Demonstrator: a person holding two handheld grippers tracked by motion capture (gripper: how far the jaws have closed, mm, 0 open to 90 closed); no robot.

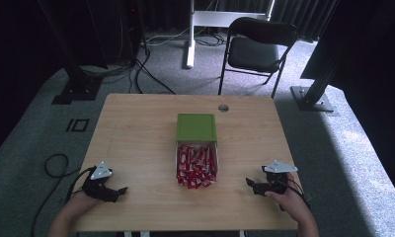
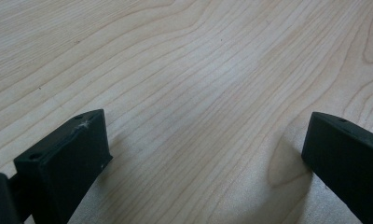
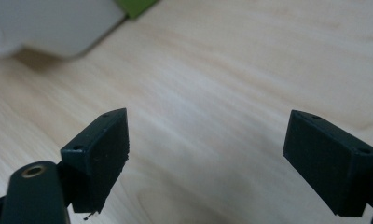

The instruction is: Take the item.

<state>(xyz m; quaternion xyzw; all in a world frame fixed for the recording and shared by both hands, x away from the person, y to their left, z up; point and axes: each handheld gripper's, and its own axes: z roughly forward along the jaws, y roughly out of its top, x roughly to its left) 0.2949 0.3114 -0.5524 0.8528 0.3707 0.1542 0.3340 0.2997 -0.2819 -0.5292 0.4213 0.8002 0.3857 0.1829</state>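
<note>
We see the bench (image 1: 136, 128) from above with a white box (image 1: 197, 163) at its middle, packed with red sweet packets (image 1: 195, 168) that spill a little over its near edge. A green lid (image 1: 196, 126) lies flat just behind the box, touching its far end. Our left gripper (image 1: 120, 190) rests low near the bench's near left corner, well apart from the box, and our right gripper (image 1: 250, 182) sits near the near right corner, also well apart from it; both point inward toward the middle. In the left gripper view the left gripper (image 2: 203, 144) has its jaws spread wide with bare wood between them. In the right gripper view the right gripper (image 3: 205, 149) is likewise spread wide over bare wood, with a blurred white box (image 3: 49, 23) and a sliver of the green lid (image 3: 135, 7) at the top left. Beyond the bench a black chair (image 1: 257, 47) stands on the grey carpet (image 1: 343, 138)
</note>
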